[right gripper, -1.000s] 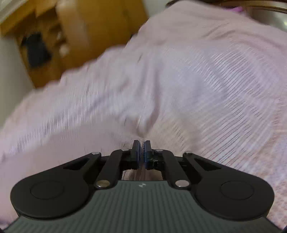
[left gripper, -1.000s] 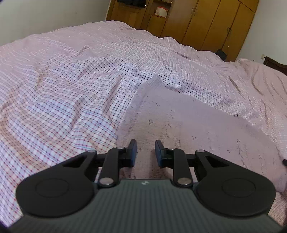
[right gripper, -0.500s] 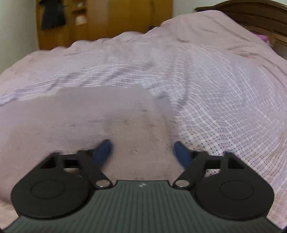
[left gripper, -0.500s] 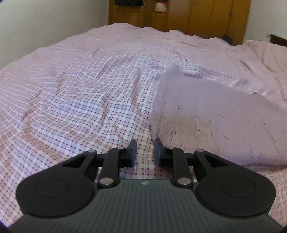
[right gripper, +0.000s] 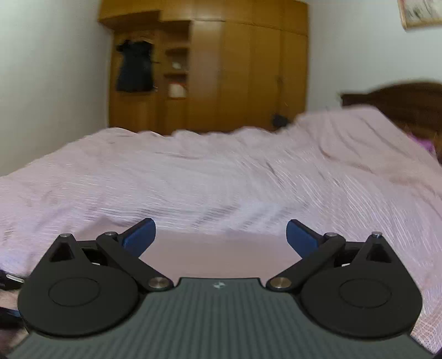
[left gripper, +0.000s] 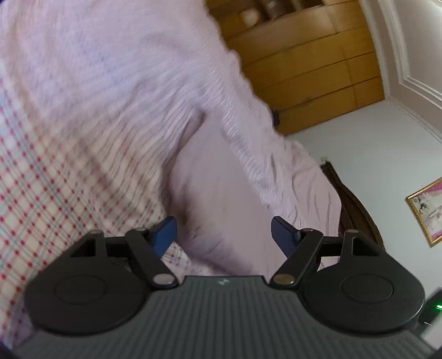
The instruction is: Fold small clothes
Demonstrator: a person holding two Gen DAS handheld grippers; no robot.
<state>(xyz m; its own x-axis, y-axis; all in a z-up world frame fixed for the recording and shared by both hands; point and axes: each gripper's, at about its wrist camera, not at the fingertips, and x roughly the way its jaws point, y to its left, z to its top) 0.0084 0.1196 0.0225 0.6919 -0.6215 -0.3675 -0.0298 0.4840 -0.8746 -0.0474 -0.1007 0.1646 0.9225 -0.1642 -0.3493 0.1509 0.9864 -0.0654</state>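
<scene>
Left gripper [left gripper: 223, 233] fingers opening, nothing gripped; garment [left gripper: 218, 198] flat on bed [left gripper: 55, 179] between them. Right gripper [right gripper: 221, 234] fingers opening wide, empty, above garment. Risk: released fold springs open on rumpled bed.

A wooden wardrobe [right gripper: 210, 66] fills the far wall beyond the checked pink bed [right gripper: 221, 179]; dark headboard [right gripper: 400, 102] right, framed picture [right gripper: 420, 12] above it.

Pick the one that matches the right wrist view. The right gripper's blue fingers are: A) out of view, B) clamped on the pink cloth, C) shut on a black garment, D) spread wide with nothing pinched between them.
D: the right gripper is opening, its blue fingers far apart over the pink cloth, pinching nothing.
</scene>
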